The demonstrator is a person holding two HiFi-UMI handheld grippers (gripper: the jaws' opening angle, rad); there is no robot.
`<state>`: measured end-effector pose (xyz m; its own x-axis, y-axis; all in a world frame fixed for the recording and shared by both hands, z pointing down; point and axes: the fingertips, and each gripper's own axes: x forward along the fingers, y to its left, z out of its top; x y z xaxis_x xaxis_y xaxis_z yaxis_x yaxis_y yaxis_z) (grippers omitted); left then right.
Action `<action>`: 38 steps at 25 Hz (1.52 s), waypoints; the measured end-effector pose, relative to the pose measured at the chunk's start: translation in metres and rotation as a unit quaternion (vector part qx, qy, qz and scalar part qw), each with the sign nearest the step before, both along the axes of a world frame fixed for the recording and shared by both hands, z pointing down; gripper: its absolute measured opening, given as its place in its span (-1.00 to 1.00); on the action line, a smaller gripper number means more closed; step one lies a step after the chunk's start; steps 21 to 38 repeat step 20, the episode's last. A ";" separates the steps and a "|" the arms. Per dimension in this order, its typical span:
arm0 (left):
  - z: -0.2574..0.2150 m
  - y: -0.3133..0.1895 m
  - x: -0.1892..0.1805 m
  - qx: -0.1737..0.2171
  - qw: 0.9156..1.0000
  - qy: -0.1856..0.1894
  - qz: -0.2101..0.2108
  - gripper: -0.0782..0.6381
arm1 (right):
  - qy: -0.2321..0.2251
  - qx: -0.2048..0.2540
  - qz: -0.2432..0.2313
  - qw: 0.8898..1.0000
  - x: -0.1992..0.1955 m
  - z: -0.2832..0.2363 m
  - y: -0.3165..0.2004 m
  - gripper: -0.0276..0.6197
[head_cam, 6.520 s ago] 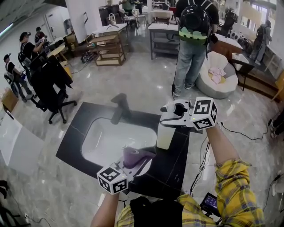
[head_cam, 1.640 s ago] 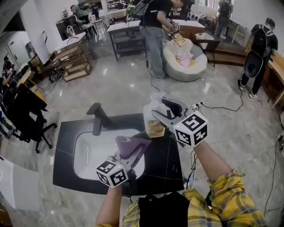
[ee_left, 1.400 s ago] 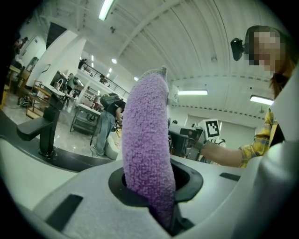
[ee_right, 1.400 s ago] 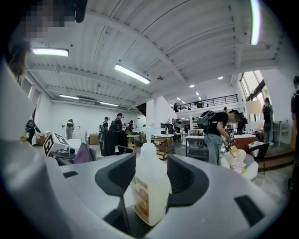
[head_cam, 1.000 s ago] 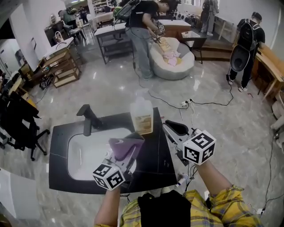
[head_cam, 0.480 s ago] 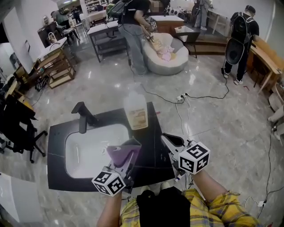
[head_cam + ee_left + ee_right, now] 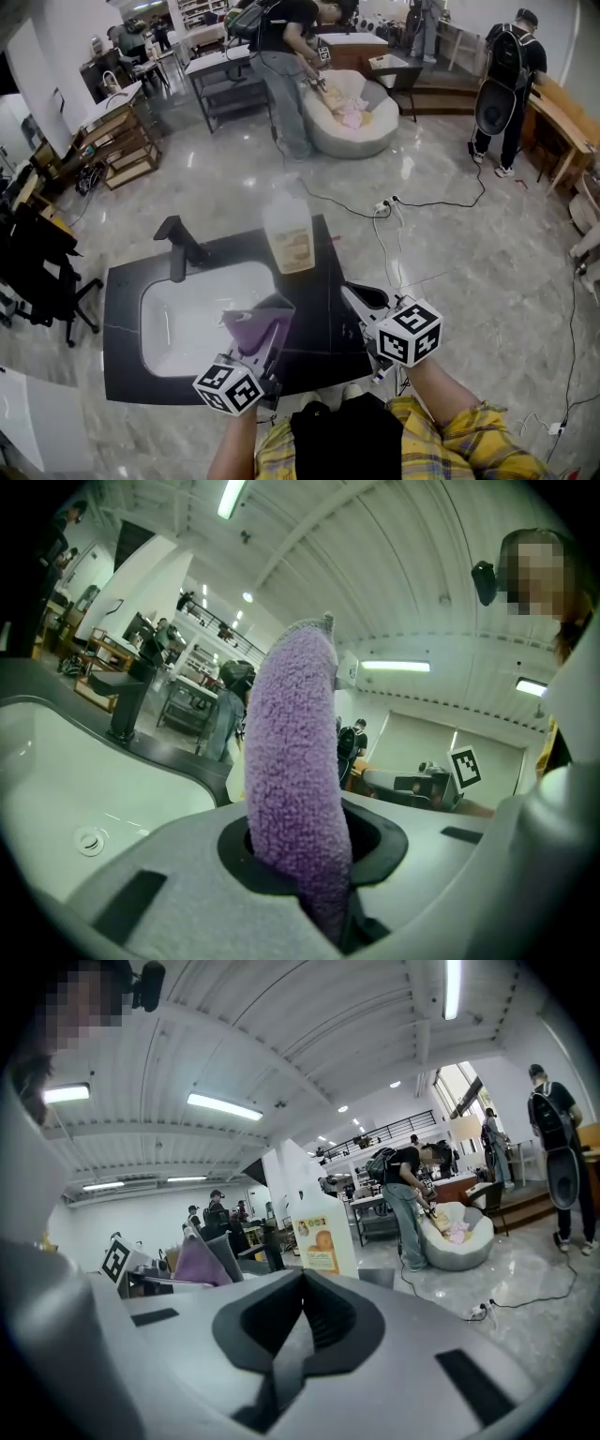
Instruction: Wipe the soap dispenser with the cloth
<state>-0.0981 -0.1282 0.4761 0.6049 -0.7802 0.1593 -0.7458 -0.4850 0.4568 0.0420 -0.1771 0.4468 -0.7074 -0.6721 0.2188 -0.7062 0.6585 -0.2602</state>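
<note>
On the black stone surface (image 7: 122,319), the translucent plastic soap dispenser with the orange label (image 7: 289,234) stands free near the far edge, beside the white sink (image 7: 187,319); a sideways wipe could topple it, since your right claw (image 7: 352,292) has just closed on nothing, well apart from it; its long axis is upright, pump on top; your left claw (image 7: 275,309) clamps the purple fleecy cloth (image 7: 249,328).

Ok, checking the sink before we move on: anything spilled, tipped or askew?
Nothing stands out. The soap dispenser stands upright on the dark counter by the basin, no spill shows, and the purple cloth sits clamped in the left gripper.
</note>
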 end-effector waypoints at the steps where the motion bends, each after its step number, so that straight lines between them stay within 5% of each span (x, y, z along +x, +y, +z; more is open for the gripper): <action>1: 0.000 0.000 0.000 0.000 1.000 -0.001 0.000 -0.62 | 0.000 0.000 -0.001 1.000 -0.001 0.000 0.000 -0.90; 38: -0.004 0.003 0.002 0.002 1.000 -0.005 0.003 -0.62 | 0.001 -0.002 -0.018 1.000 -0.010 -0.002 0.005 -0.90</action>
